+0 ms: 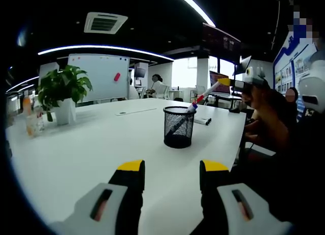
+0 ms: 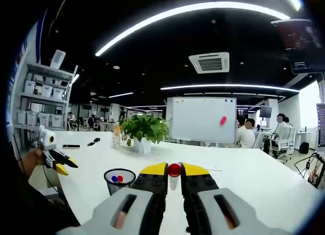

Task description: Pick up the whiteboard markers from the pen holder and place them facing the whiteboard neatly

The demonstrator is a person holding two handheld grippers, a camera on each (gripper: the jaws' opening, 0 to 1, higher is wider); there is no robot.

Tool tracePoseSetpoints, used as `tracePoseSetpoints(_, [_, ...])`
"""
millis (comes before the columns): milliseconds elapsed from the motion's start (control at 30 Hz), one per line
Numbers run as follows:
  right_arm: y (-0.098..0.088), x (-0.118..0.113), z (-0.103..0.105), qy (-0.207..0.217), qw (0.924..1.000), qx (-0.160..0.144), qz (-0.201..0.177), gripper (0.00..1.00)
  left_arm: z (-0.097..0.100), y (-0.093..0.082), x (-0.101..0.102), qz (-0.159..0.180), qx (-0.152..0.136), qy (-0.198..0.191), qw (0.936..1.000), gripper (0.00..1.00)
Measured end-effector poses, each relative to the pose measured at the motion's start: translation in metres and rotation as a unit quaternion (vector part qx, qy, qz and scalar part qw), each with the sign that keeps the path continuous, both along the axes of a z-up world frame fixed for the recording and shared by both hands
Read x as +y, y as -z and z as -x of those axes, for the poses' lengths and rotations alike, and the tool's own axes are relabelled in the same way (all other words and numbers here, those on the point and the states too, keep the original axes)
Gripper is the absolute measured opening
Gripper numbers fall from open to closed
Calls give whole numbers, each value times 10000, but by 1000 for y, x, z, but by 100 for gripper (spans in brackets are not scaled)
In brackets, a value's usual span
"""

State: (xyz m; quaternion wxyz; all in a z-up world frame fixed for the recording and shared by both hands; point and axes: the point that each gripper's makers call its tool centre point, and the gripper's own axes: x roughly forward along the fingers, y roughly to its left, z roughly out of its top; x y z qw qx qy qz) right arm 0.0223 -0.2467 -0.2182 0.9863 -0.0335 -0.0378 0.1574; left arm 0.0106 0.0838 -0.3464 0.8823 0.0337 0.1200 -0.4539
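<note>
The red-capped marker [image 2: 174,175] hides its body between the right tool's [image 2: 174,180] jaws; 2 markers [image 2: 117,178] show only caps above the pen holder [image 2: 119,180].

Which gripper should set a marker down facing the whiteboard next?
Right. The right gripper is shut on a red-capped marker, pointed toward the whiteboard. The left gripper is open and holds nothing, short of the pen holder.

Long curved white LED ceiling strips [image 2: 193,9] supply bright, even light. The glossy white table top [image 1: 86,143] shows soft glare. Fisheye distortion bends lines near frame edges. Background windows [image 1: 184,72] are overexposed; both views are slightly soft.
</note>
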Motion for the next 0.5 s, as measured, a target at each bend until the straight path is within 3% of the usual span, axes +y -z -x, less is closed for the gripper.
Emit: tracePoseSetpoints(500, [5,-8,0,113,9998,29,159,13,1,0,0,0,0,-6,10000,45])
